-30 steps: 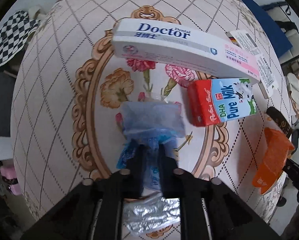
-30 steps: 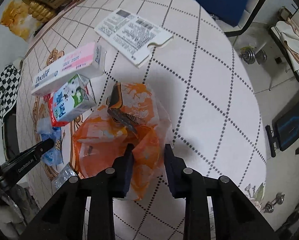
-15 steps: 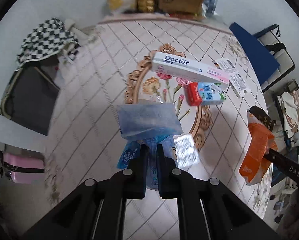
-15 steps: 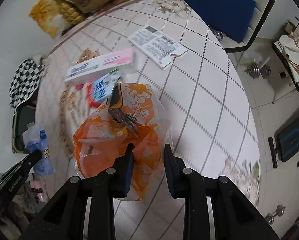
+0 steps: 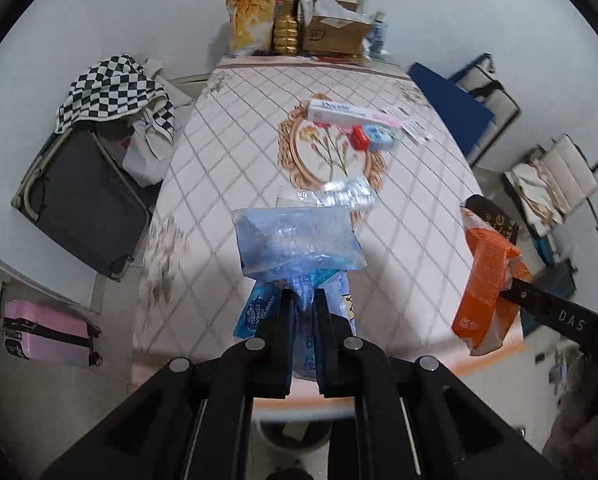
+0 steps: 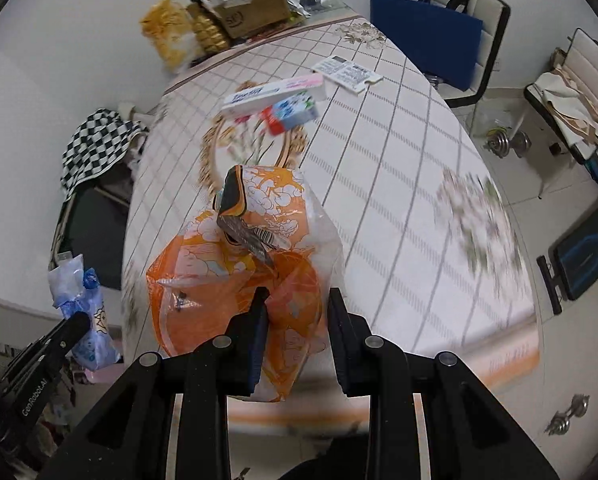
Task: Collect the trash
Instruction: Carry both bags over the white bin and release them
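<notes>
Left gripper [image 5: 302, 300] has its fingers pinched nearly together on a blue plastic wrapper [image 5: 295, 244], which hangs clear above the near end of the table [image 5: 227, 152]. A blue tissue pack [image 5: 259, 312] is bunched in with the wrapper, just left of the left finger. Right gripper [image 6: 295, 312] has its fingers narrowed on an orange plastic bag [image 6: 235, 280], also held off the table, over its near edge; a dark wrapper [image 6: 235, 196] sticks out of the top of the bag. From the left wrist view the orange bag shows at the right, with the right gripper's finger behind it. From the right wrist view the blue wrapper shows at the far left in the other gripper's tip. On the table: a clear blister pack [image 5: 339, 194] just beyond the blue wrapper, a long white-and-pink toothpaste box [image 5: 351, 114] farther off near the flower print, a small red-and-blue milk carton [image 5: 373, 138] touching its near side, and a white printed card [image 6: 347, 72] beside them on the right. At the far end, against the wall: a yellow bag [image 5: 249, 24] and a cardboard box [image 5: 335, 32]. Checkered cloth [image 5: 107, 90] lies off the table on the left, over a dark suitcase [image 5: 83, 200].
</notes>
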A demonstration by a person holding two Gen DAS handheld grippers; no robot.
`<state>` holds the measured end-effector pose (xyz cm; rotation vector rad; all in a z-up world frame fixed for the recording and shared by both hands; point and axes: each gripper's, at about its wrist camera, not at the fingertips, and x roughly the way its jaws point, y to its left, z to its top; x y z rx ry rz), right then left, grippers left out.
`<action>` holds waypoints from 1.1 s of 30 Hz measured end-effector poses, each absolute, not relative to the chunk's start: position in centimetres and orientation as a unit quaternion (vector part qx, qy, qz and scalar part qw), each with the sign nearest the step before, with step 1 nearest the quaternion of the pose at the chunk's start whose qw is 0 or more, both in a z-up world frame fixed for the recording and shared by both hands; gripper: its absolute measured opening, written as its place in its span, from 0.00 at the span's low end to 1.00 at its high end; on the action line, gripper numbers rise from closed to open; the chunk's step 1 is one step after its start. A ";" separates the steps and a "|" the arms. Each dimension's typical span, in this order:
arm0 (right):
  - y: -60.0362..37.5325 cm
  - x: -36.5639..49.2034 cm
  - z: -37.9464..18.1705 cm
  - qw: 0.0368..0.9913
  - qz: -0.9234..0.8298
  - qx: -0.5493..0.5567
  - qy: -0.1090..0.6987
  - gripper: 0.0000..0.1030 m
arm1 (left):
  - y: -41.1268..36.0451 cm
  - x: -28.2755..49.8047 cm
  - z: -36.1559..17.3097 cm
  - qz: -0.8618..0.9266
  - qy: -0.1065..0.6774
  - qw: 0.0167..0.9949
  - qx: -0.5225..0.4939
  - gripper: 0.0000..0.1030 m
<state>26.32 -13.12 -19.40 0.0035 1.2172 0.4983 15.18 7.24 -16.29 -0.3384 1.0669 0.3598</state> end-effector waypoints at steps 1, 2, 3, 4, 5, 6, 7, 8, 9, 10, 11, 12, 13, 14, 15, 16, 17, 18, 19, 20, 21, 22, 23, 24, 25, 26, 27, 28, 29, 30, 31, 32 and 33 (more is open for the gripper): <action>-13.7 24.5 -19.2 0.793 0.230 0.002 0.564 0.29 | 6.8 13.7 -16.3 0.163 0.506 0.832 -0.159 0.06; -14.3 22.6 -19.1 0.793 0.228 0.004 0.565 0.29 | 6.5 12.7 -16.4 0.160 0.509 0.831 -0.157 0.06; -14.9 20.8 -19.2 0.791 0.226 0.005 0.568 0.29 | 6.1 11.8 -16.5 0.156 0.513 0.829 -0.158 0.06; -15.3 19.0 -19.3 0.789 0.225 0.005 0.572 0.29 | 5.8 10.8 -16.8 0.152 0.518 0.826 -0.160 0.06; -15.7 17.8 -19.6 0.786 0.225 0.005 0.576 0.29 | 5.4 10.1 -17.3 0.148 0.525 0.823 -0.160 0.06; -16.1 16.3 -19.9 0.781 0.225 0.004 0.582 0.29 | 5.0 9.4 -17.7 0.144 0.531 0.820 -0.161 0.06; -16.6 14.7 -20.4 0.777 0.223 0.002 0.589 0.29 | 4.4 8.6 -18.4 0.139 0.538 0.815 -0.162 0.06; -17.1 13.4 -21.0 0.773 0.222 0.001 0.595 0.29 | 3.9 8.1 -19.1 0.136 0.544 0.812 -0.162 0.06; -17.4 12.7 -21.6 0.769 0.221 -0.001 0.600 0.29 | 3.4 7.6 -19.9 0.132 0.551 0.808 -0.164 0.06; -17.8 11.8 -22.4 0.765 0.218 -0.006 0.605 0.29 | 2.9 7.1 -21.1 0.130 0.559 0.802 -0.168 0.06; -18.4 10.6 -23.7 0.759 0.214 -0.010 0.615 0.29 | 2.5 6.6 -22.0 0.129 0.565 0.797 -0.170 0.06; -18.7 10.0 -24.7 0.753 0.212 -0.013 0.622 0.29 | 2.1 6.2 -23.2 0.128 0.573 0.791 -0.173 0.06; -19.2 9.2 -26.3 0.746 0.207 -0.017 0.633 0.29 | 1.7 5.7 -24.8 0.127 0.583 0.782 -0.181 0.06; -19.7 8.6 -27.9 0.737 0.204 -0.018 0.645 0.29 | 1.4 5.4 -25.9 0.126 0.590 0.776 -0.185 0.06; -20.1 8.1 -29.2 0.729 0.202 -0.018 0.654 0.29 | 0.9 5.1 -27.9 0.128 0.601 0.766 -0.188 0.06; -20.5 7.6 -30.7 0.721 0.199 -0.021 0.664 0.29 | 0.5 4.7 -29.5 0.128 0.610 0.758 -0.192 0.06; -21.1 6.9 -32.9 0.710 0.195 -0.025 0.676 0.29 | 0.2 4.1 -30.6 0.127 0.616 0.752 -0.196 0.06; -21.5 6.5 -34.4 0.703 0.194 -0.026 0.683 0.29 | -0.1 3.7 -32.3 0.128 0.624 0.744 -0.201 0.06; -21.9 6.0 -36.4 0.695 0.191 -0.030 0.692 0.29 | -0.5 3.3 -34.3 0.127 0.634 0.735 -0.205 0.06; -22.3 5.4 -38.4 0.689 0.186 -0.035 0.700 0.29 | -0.8 3.1 -35.8 0.125 0.639 0.730 -0.208 0.06; -22.6 5.1 -40.1 0.683 0.185 -0.037 0.706 0.29 | -1.1 2.8 -38.0 0.127 0.649 0.722 -0.206 0.06; -22.9 4.7 -42.3 0.675 0.182 -0.040 0.714 0.29 | -1.3 2.6 -39.6 0.129 0.655 0.716 -0.204 0.06; -23.2 4.3 -44.2 0.670 0.178 -0.044 0.719 0.29 | -1.4 2.4 -41.2 0.130 0.661 0.710 -0.206 0.06; -23.4 4.0 -45.9 0.665 0.176 -0.045 0.724 0.29 | -1.4 2.1 -43.4 0.133 0.668 0.702 -0.209 0.06; -23.6 3.7 -48.1 0.659 0.174 -0.044 0.731 0.29 | -1.4 2.0 -44.7 0.135 0.671 0.697 -0.211 0.06; -23.8 3.5 -50.2 0.653 0.170 -0.045 0.736 0.29 | -1.3 1.8 -46.7 0.136 0.677 0.691 -0.214 0.06; -23.8 3.3 -51.9 0.650 0.169 -0.046 0.740 0.29 | -1.2 1.8 -48.2 0.140 0.681 0.686 -0.214 0.06; -23.8 3.2 -53.6 0.645 0.168 -0.046 0.744 0.29 | -1.1 1.6 -50.3 0.142 0.687 0.679 -0.216 0.06; -23.8 2.9 -56.3 0.639 0.164 -0.051 0.750 0.29 | -1.0 1.5 -51.9 0.141 0.691 0.674 -0.218 0.06; -23.7 2.9 -57.8 0.636 0.162 -0.053 0.752 0.29 | -1.0 1.4 -53.4 0.141 0.696 0.670 -0.219 0.07; -23.6 2.8 -59.5 0.633 0.164 -0.053 0.755 0.29 | -0.8 1.4 -55.3 0.141 0.700 0.665 -0.221 0.09; -23.6 2.8 -61.7 0.631 0.163 -0.055 0.756 0.29 | -0.7 1.3 -56.6 0.141 0.702 0.661 -0.223 0.10; -23.4 2.8 -63.1 0.630 0.163 -0.058 0.757 0.29 | -0.6 1.3 -58.0 0.139 0.705 0.657 -0.226 0.10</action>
